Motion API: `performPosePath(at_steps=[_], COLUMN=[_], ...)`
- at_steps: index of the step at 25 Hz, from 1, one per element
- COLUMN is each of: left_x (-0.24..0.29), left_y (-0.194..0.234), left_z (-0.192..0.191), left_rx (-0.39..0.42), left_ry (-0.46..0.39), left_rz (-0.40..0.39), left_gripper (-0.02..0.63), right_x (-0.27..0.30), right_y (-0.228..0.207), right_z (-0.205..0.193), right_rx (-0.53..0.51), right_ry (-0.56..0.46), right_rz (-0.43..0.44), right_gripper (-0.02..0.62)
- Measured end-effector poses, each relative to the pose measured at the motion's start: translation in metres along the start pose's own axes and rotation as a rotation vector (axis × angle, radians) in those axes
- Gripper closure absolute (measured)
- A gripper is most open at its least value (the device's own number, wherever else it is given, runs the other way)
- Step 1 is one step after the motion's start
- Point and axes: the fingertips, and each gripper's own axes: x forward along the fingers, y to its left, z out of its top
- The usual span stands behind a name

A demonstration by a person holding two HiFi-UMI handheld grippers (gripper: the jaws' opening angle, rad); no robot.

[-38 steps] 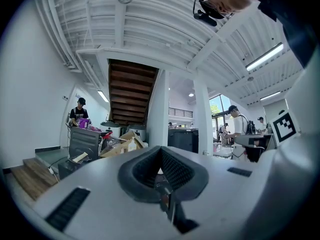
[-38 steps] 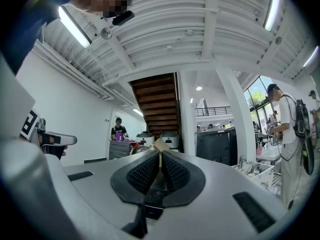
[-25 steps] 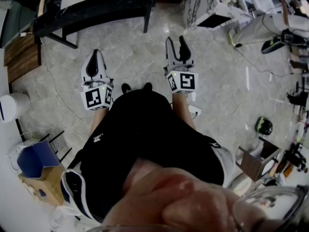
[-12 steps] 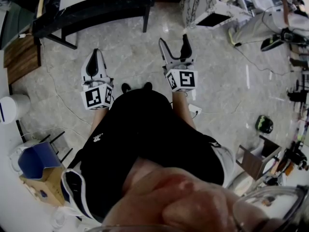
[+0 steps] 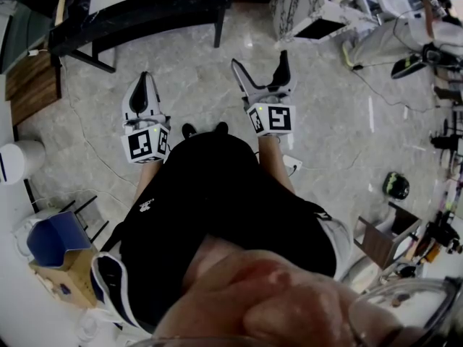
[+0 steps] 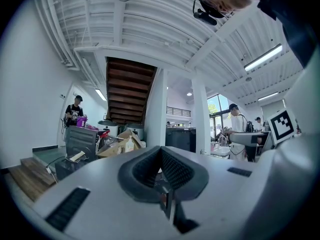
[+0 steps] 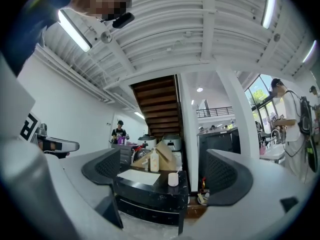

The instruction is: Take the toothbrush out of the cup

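While held level above the marble floor, differ in state. Finds left gripper with jaws pressed together, nothing between. Finds right gripper with jaws spread wide, just been opening, empty. Places toothbrush (thin stem, barely legible) leaning in white cup on black table, well apart from both.

Pale marbled floor underfoot, with a black desk standing at its far edge. Overhead a white ribbed ceiling hung with bright strip lights; beyond the desk a dark wooden staircase, white columns and a plain white wall. Daylight through tall windows at the right
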Motion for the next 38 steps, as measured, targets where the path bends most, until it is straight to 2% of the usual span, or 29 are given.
performPosePath(at_steps=[13,26,30,38], left_x=[-0.012,-0.031,-0.035,-0.017], left_y=[0.012,0.053,0.074,0.094], left_z=[0.005,0.005,0.001,-0.004], left_rx=[-0.008,-0.012,-0.01,-0.016], left_ry=[0.006,0.011,0.016,0.016], left_rz=[-0.002,-0.029,-0.017,-0.008], left_gripper=[0.601,0.601,0.601,0.601], right_x=[-0.007,-0.007,-0.005,0.013], right_y=[0.006,0.046,0.058,0.056], right_z=[0.005,0.006,0.002,-0.001], right_rx=[-0.01,-0.035,-0.035,-0.034], right_ry=[0.016,0.009,0.008,-0.001], right_rz=[-0.033,-0.08,-0.092,-0.113], right_gripper=[0.081,0.081,0.081,0.081])
